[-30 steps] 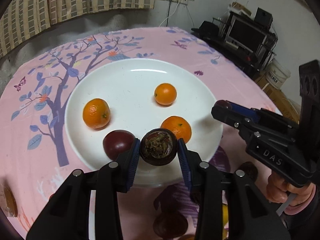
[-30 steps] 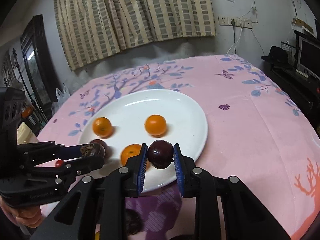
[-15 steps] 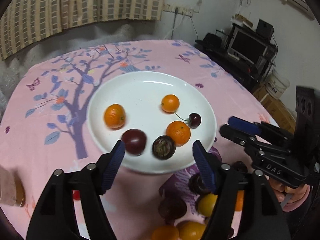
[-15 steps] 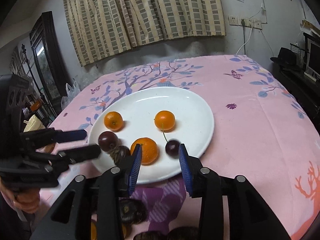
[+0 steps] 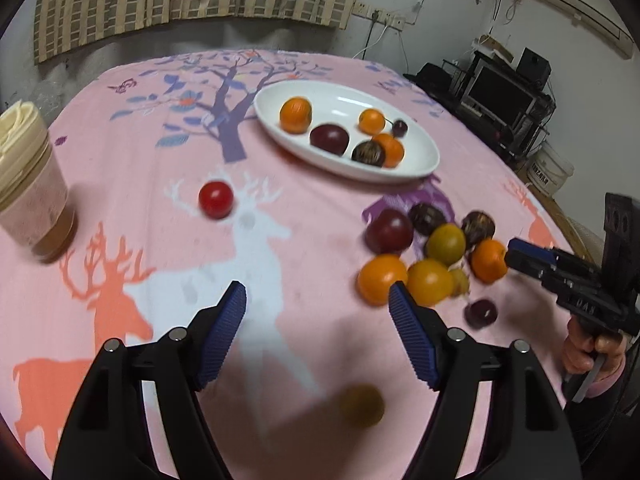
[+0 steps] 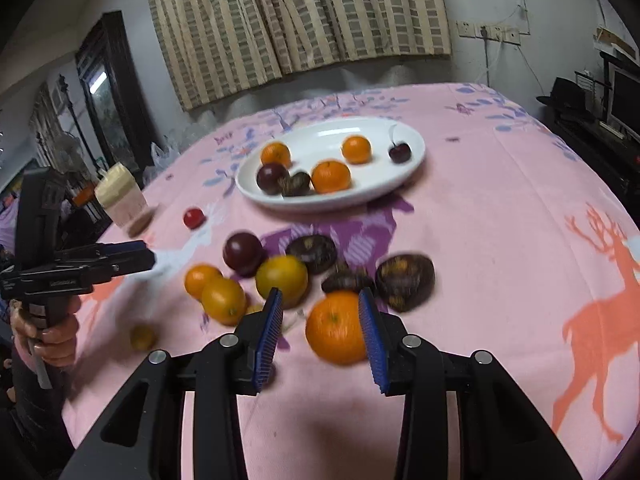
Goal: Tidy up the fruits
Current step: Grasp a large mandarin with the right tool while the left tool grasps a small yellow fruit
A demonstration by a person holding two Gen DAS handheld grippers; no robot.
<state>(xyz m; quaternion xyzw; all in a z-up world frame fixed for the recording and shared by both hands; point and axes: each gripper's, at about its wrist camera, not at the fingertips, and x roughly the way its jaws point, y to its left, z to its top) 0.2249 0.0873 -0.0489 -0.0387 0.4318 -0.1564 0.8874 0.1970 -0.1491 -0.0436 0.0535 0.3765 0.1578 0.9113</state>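
The left gripper (image 5: pixel 317 299) is wide open and holds nothing. Its two blue ribbed fingers (image 5: pixel 224 330) hang over a bare patch of the pink cloth with deer and tree prints (image 5: pixel 132 168), so there is lots of free room under it. A small round red fruit (image 5: pixel 216 199) sits alone ahead of it to the left, well apart from the rest. A blurry little yellow-green fruit (image 5: pixel 362 405) lies close below the gripper's right finger.

The right gripper (image 6: pixel 320 306) is open about halfway. A big round orange (image 6: pixel 338 327) sits between its fingers, against the right one, with a gap to the left one. It is blurry, so you cannot tell if it is lifted or on the cloth.

Just past that orange is a tight heap of loose fruit (image 6: pixel 280 276): orange ones, a yellow one, a dark red plum and some dark brown bumpy ones, many touching. There is little room between them. To the right of the heap the cloth is bare out to the table edge.

Farther back is the white oval plate (image 6: pixel 412 160). It holds three small oranges, a dark red plum, a dark bumpy fruit and a cherry with a stem near the right rim. The front and back parts of the plate have free space.

A pale jar with a cream lid (image 5: pixel 30 184) stands near the left edge of the table.
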